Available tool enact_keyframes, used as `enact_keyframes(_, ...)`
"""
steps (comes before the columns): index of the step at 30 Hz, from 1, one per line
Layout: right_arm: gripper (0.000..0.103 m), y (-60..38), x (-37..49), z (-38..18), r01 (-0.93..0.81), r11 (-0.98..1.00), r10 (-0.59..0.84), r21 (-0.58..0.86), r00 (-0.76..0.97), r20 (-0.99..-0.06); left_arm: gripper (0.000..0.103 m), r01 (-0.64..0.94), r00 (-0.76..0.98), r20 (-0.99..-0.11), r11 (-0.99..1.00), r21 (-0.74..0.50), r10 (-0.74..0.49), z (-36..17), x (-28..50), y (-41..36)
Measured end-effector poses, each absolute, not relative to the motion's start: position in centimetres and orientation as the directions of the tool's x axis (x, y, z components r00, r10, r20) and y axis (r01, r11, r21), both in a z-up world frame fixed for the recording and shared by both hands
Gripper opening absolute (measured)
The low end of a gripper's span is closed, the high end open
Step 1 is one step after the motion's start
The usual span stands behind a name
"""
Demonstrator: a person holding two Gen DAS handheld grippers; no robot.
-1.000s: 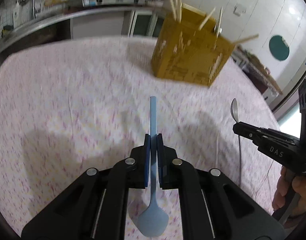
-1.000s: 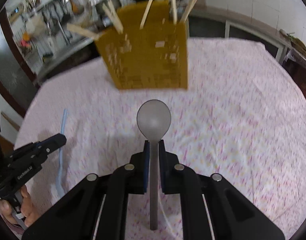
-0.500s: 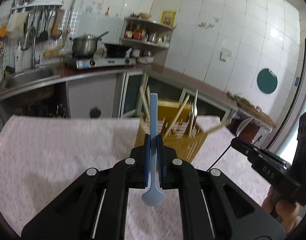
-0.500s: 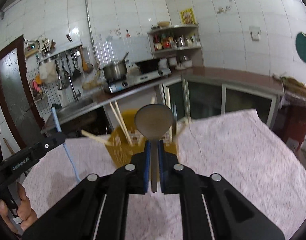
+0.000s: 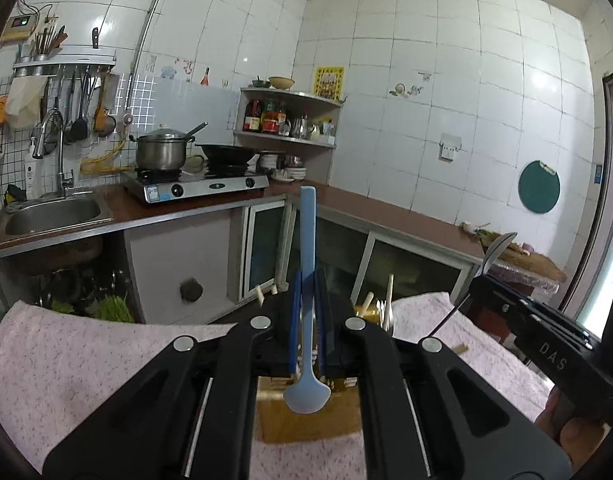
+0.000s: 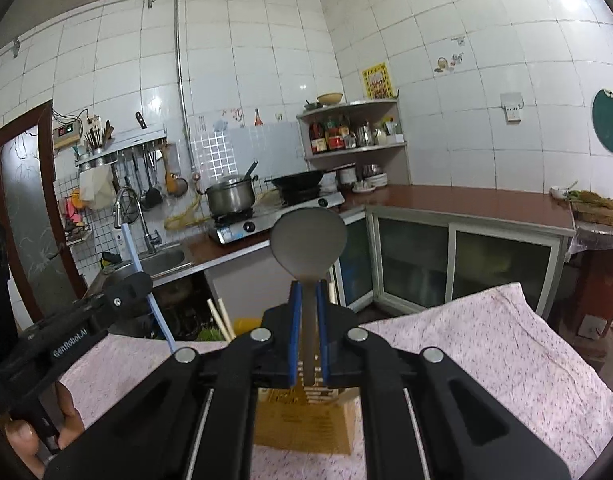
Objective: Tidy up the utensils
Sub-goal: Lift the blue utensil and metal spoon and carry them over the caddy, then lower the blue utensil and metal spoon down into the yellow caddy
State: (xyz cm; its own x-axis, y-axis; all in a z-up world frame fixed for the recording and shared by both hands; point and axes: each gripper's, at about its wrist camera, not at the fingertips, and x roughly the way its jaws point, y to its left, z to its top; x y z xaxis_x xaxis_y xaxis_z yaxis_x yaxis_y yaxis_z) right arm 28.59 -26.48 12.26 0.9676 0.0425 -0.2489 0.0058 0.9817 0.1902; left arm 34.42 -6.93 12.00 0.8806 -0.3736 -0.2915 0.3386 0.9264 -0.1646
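— Fingers (image 5: 294, 320) of the left gripper clamp the blue spoon (image 5: 307, 264) bowl-down; why?
— So its handle clears the yellow holder (image 5: 306, 416) on the bench (image 5: 86, 360) below. Right gripper (image 6: 307, 332) pinches the metal spoon (image 6: 308, 236) likewise.

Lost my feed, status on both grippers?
Left gripper shut on blue spoon. Right gripper shut on metal spoon. Yellow holder below, chopsticks inside.

Yellow holder (image 5: 306, 420) on clothed table (image 5: 86, 360)
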Motion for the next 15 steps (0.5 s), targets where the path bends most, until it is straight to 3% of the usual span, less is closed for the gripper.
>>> enact_keyframes(9, 0.008, -27.3, 30.6, 10.1, 0.033, 0.986, 0.018, 0.162, 0.953, -0.303, 0.005, 0.333, 0.913, -0.229, 0.941, -0.057, -0.337, 10.5, 36.4, -9.2)
enact_keyframes(15, 0.008, -27.2, 32.4, 8.8, 0.014, 0.989, 0.039, 0.149, 0.938, -0.346, 0.005, 0.341, 0.892, -0.297, 0.938, -0.057, -0.342, 8.2, 38.7, -9.6)
